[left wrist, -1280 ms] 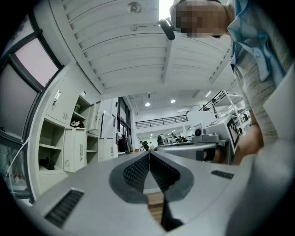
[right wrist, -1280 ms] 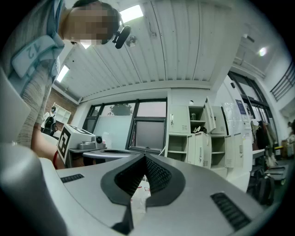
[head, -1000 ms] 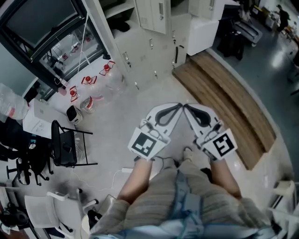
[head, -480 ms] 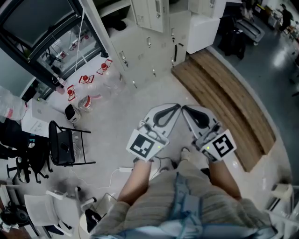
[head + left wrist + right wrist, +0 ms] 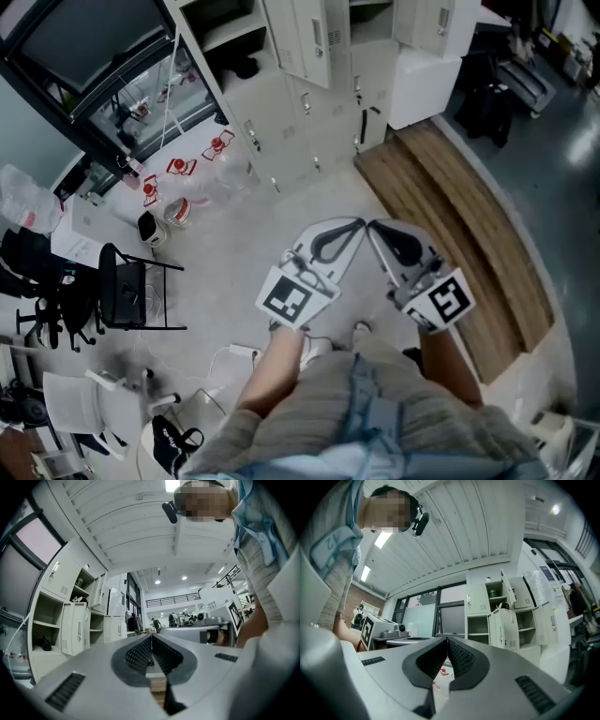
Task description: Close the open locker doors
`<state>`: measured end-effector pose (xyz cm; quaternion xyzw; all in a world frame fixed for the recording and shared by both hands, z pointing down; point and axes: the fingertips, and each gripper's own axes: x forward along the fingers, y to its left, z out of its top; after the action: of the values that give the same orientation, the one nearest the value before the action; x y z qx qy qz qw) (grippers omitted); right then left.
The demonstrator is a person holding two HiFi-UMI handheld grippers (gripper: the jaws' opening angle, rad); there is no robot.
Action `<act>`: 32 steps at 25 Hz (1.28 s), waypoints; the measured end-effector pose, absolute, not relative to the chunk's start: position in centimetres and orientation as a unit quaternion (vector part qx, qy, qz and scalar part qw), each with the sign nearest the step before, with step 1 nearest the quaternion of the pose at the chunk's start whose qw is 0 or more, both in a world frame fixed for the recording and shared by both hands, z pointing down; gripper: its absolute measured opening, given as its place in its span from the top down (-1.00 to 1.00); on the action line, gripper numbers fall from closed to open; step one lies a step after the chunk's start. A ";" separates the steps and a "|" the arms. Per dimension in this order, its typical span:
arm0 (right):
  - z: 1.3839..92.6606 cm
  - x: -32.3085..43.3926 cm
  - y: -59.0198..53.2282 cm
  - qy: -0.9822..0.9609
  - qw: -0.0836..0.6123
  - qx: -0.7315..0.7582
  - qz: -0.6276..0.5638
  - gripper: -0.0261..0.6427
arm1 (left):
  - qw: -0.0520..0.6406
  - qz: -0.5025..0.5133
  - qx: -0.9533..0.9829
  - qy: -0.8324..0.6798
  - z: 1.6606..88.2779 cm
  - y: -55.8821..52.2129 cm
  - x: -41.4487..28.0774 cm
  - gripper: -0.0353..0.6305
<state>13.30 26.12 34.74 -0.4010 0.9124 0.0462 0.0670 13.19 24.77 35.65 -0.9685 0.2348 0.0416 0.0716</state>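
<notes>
Left gripper [image 5: 355, 226]: jaws together, empty. Right gripper [image 5: 375, 228]: same.
Lockers [image 5: 281, 103] lower in head view than a second ago: person closing in, open door [image 5: 314, 37] not yet reached.
Right gripper view alone shows open compartments front-on; head view shows floor gap remaining.

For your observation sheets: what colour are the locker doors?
Locker doors: off-white; clearest in right gripper view.
</notes>
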 end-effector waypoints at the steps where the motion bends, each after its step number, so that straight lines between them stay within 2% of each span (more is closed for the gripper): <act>1: 34.8 13.9 25.7 0.915 0.066 -0.394 0.045 0.91 | 0.071 0.040 -0.967 0.243 35.6 24.3 13.7 0.87; 11: 36.3 17.6 22.1 0.930 0.063 -0.360 0.037 0.91 | 0.078 0.016 -0.955 0.287 36.1 20.7 15.8 0.87; 32: 37.2 18.3 17.3 0.937 0.039 -0.345 0.029 0.91 | 0.057 0.022 -0.948 0.314 36.6 15.6 15.4 0.87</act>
<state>18.26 17.28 37.20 -0.3448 0.9374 0.0289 0.0387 15.43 15.61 36.64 -0.9476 0.3135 0.0222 0.0573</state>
